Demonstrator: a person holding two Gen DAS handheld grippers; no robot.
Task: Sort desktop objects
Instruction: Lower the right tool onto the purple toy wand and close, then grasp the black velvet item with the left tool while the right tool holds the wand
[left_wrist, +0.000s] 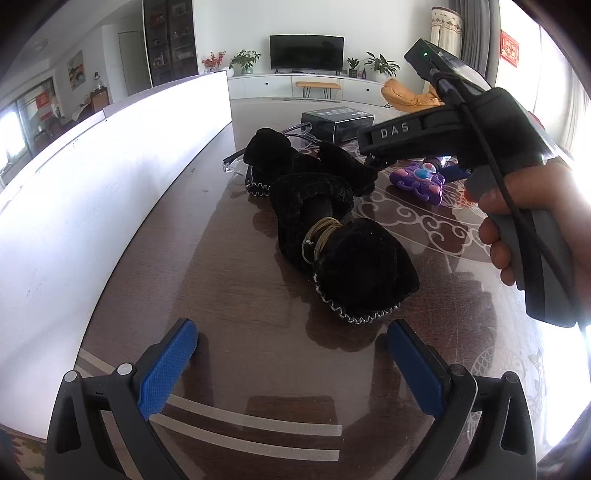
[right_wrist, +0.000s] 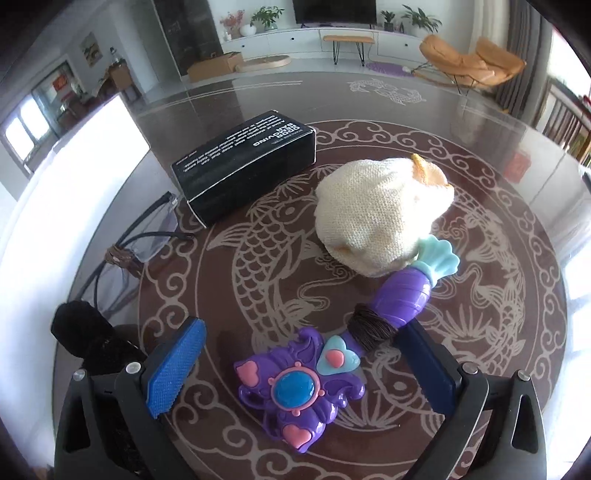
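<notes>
A living room with a television and potted plants lies behind a dark brown glass-topped table (right_wrist: 369, 110) patterned with pale carp and cloud scrolls, and a white storage box (left_wrist: 110, 192) runs along its left side. The left gripper (left_wrist: 291, 350) hovers low with its blue pads wide apart and nothing between them, just short of a black velvet pouch (left_wrist: 343, 258) tied with tan cord; a second black pouch (left_wrist: 295, 162) lies beyond it. The right gripper (right_wrist: 306, 350) is likewise spread wide, its pads flanking a purple toy wand (right_wrist: 295, 391) with a blue gem, which lies flat on the table. Past the wand sit a cream knitted hat (right_wrist: 376, 218), touching the wand's teal end, a black carton (right_wrist: 247, 162) and a pair of glasses (right_wrist: 147, 236). The sort looks barely begun, at the approach-and-grasp stage. Next, each gripper probably needs to lower and close: the right across the wand's narrow handle, the left on the pouch's tied neck, then carry toward the white box
</notes>
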